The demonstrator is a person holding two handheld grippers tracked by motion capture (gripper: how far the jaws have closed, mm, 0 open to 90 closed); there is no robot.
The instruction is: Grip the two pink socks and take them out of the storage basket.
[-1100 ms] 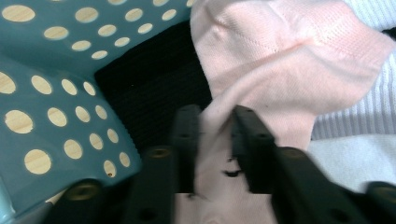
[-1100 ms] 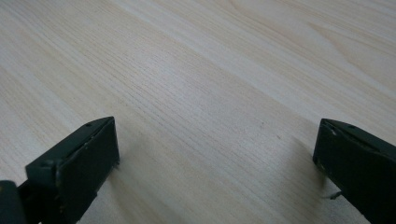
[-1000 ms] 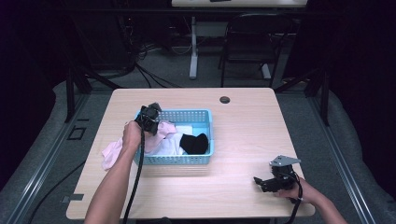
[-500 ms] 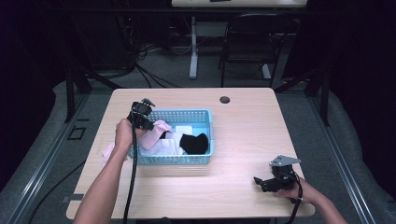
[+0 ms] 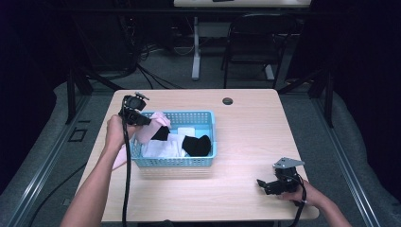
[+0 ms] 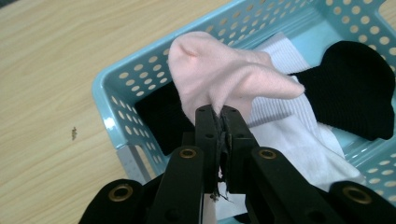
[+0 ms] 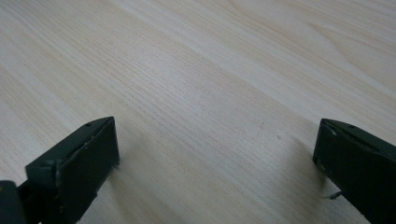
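Jaws of your left gripper (image 6: pixel 219 114) are pressed together on a fold of the pink sock (image 6: pixel 224 74), which hangs over the left end of the blue basket (image 5: pixel 201 158), lifted above the white cloth (image 6: pixel 289 135) and black socks (image 6: pixel 355 86) lying inside. Your left hand (image 5: pixel 116 132) holds that gripper just beside the basket's left wall, with another pink piece (image 5: pixel 120 158) draped outside on the table (image 5: pixel 246 132). Your right gripper (image 7: pixel 215 154) rests spread wide and empty on the table's near right corner, well apart from the basket.

blue basket (image 5: pixel 198 161) blocks table (image 5: pixel 246 127) left; right half bare
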